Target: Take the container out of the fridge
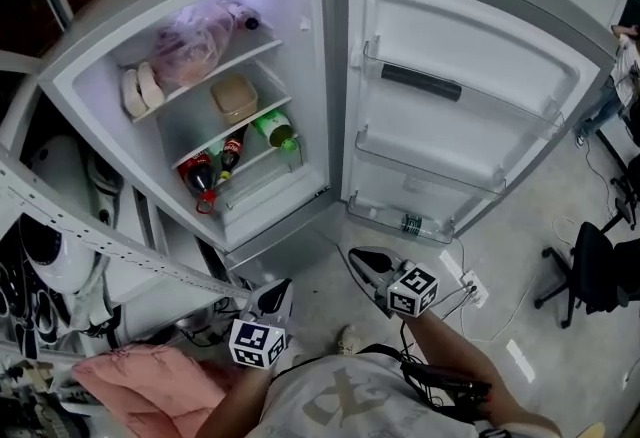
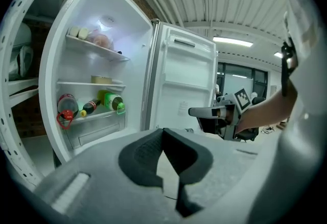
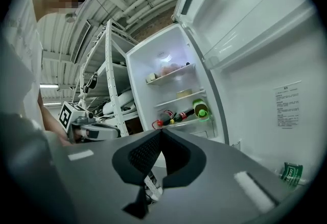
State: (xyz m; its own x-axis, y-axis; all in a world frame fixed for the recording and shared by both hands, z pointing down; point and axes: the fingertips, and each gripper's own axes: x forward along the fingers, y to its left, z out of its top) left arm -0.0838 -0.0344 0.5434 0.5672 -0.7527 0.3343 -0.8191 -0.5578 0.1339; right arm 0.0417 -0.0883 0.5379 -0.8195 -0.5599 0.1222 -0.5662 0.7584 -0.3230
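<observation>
The fridge (image 1: 90, 56) stands open. A tan lidded container (image 1: 233, 98) sits on its middle shelf; it also shows small in the left gripper view (image 2: 101, 80) and in the right gripper view (image 3: 184, 93). My left gripper (image 1: 274, 294) hangs low in front of the fridge, well short of the shelves, jaws shut and empty (image 2: 163, 133). My right gripper (image 1: 362, 259) is below the open door, also shut with nothing in it (image 3: 160, 135). Both point toward the fridge interior.
Cola bottles (image 1: 200, 171) and a green bottle (image 1: 275, 129) lie on the shelf under the container; bags (image 1: 195, 46) fill the top shelf. The door (image 1: 460, 96) swings out to the right. A white rack (image 1: 60, 226) stands left, a pink cloth (image 1: 150, 381) lower left, an office chair (image 1: 590, 271) right.
</observation>
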